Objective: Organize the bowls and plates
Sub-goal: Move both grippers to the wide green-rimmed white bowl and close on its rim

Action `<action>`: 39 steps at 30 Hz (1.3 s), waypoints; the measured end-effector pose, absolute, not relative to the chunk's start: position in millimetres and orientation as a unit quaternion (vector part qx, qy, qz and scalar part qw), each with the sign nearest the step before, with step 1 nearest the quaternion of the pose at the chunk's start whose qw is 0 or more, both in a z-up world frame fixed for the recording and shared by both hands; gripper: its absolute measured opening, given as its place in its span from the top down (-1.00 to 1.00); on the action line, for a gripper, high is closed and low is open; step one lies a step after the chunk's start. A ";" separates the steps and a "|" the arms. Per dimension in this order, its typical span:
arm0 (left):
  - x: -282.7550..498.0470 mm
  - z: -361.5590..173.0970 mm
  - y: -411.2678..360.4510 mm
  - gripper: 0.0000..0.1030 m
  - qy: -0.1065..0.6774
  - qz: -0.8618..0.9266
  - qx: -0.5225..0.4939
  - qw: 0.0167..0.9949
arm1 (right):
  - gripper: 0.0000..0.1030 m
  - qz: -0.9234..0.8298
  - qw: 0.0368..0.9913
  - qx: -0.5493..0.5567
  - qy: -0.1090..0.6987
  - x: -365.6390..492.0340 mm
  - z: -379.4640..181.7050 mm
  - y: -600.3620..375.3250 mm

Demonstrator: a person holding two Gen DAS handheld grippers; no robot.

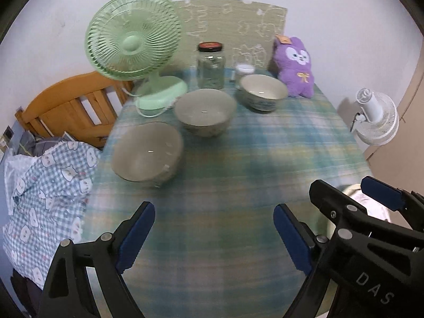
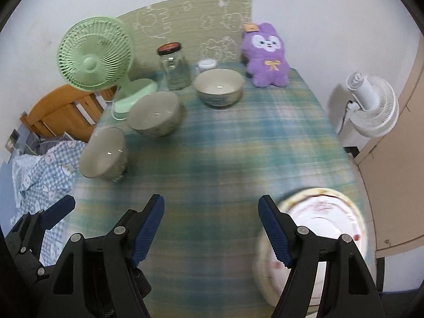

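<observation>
Three bowls stand on the plaid tablecloth: a near-left bowl (image 1: 147,151) (image 2: 103,153), a middle bowl (image 1: 205,111) (image 2: 156,113) and a far bowl (image 1: 262,92) (image 2: 218,87). Plates (image 2: 322,222) lie stacked at the table's near right, partly behind my right gripper's finger; in the left wrist view only a sliver of a plate (image 1: 371,204) shows behind the right gripper. My left gripper (image 1: 214,234) is open and empty above the cloth. My right gripper (image 2: 211,232) is open and empty, its right finger over the plates' left edge.
A green desk fan (image 1: 132,45) (image 2: 94,58), a glass jar with a dark lid (image 1: 210,65) (image 2: 175,66), a small white cup (image 1: 245,69) and a purple plush (image 1: 294,66) (image 2: 266,55) stand at the back. A wooden chair (image 1: 69,106) and checked cloth (image 1: 45,185) lie left; a white fan (image 2: 371,106) stands right.
</observation>
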State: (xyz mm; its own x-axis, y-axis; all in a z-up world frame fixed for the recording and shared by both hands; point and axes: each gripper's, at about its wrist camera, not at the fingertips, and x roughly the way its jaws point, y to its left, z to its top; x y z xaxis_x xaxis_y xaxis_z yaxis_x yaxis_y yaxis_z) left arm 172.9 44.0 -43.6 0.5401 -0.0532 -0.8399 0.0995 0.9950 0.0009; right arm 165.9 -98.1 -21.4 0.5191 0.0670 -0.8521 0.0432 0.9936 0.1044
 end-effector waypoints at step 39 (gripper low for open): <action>318.8 -143.6 187.6 0.39 0.545 -0.034 0.009 0.838 | 0.37 -0.029 0.828 0.091 0.553 319.3 -122.9 60.9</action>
State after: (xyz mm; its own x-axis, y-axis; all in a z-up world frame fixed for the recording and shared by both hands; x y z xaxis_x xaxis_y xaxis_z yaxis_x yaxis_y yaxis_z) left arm 318.8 187.6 -143.6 0.4047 -0.0474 -0.9132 0.0661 0.9976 -0.0225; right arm 319.3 60.9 -122.9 0.3872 0.0519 -0.9205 0.1489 0.9818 0.1180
